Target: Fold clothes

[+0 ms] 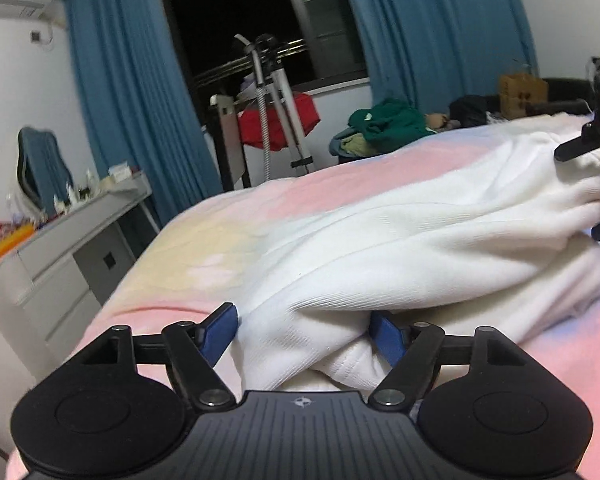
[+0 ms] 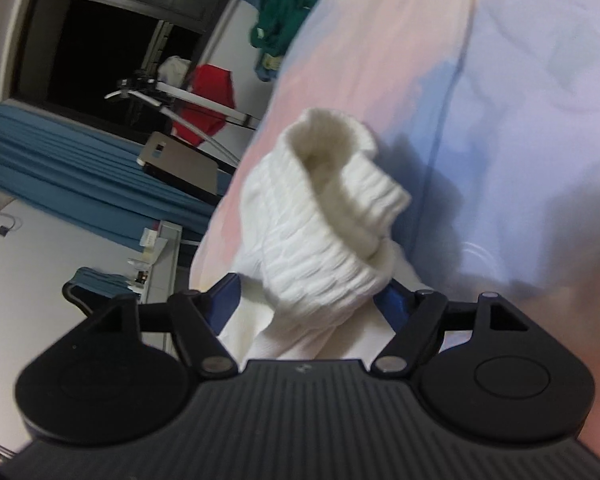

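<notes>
- Across both frames a pastel bedsheet (image 1: 228,216) serves as the flat folding surface, pink at the left and lilac at the right of the right wrist view.
- Centre right in the left wrist view, a white ribbed garment (image 1: 400,240) lies bunched on it, likely mid-fold.
- At bottom centre, the left gripper (image 1: 304,334) stands wide, the cloth's corner loose between its blue pads (image 1: 220,332), seemingly unpinched.
- At bottom centre of the right wrist view, the right gripper (image 2: 306,300) is equally spread around the garment's ribbed cuff (image 2: 340,184), not clamping it.
</notes>
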`<act>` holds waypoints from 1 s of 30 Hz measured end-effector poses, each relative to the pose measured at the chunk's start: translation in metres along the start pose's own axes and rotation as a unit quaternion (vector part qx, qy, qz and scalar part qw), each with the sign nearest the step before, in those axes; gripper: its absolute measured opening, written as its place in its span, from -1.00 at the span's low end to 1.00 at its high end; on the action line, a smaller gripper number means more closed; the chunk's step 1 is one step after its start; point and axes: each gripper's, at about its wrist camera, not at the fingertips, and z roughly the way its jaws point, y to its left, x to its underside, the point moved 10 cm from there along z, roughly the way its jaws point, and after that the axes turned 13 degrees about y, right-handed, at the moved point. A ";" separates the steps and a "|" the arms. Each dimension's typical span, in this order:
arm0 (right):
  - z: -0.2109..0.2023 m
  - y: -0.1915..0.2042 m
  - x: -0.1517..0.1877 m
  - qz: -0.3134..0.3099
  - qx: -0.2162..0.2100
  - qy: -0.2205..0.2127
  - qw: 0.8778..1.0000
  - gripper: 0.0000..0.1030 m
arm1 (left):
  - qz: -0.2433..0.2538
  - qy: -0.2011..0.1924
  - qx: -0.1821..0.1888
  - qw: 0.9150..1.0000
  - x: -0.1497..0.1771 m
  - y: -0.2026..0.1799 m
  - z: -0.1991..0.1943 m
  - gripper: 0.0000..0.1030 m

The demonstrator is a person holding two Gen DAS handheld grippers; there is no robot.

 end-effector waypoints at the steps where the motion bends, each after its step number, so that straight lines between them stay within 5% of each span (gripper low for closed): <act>1: 0.002 0.003 0.001 -0.014 0.004 -0.001 1.000 0.43 | -0.007 0.004 0.001 1.000 0.002 0.002 -0.001 0.47; 5: 0.008 0.010 0.005 -0.042 -0.001 0.004 0.999 0.21 | -0.041 0.014 0.013 0.999 -0.010 0.013 0.011 0.50; 7: 0.006 0.012 0.004 -0.052 0.005 -0.006 0.999 -0.20 | -0.054 0.017 0.018 0.998 -0.012 0.014 0.004 0.53; 10: -0.002 0.019 0.000 -0.063 -0.007 -0.027 0.998 -0.36 | -0.072 0.022 0.030 0.997 -0.015 0.012 0.005 0.55; 15: -0.018 0.035 -0.009 -0.089 -0.044 -0.057 0.993 -0.42 | -0.110 0.024 0.051 0.992 -0.019 0.022 0.007 0.55; 22: -0.016 0.002 -0.006 -0.068 0.017 -0.041 0.997 -0.44 | -0.132 0.032 0.064 0.989 -0.014 0.032 0.000 0.56; 30: -0.008 -0.009 0.001 -0.048 0.031 -0.018 0.998 -0.34 | -0.140 0.039 0.065 0.987 -0.013 0.038 0.004 0.57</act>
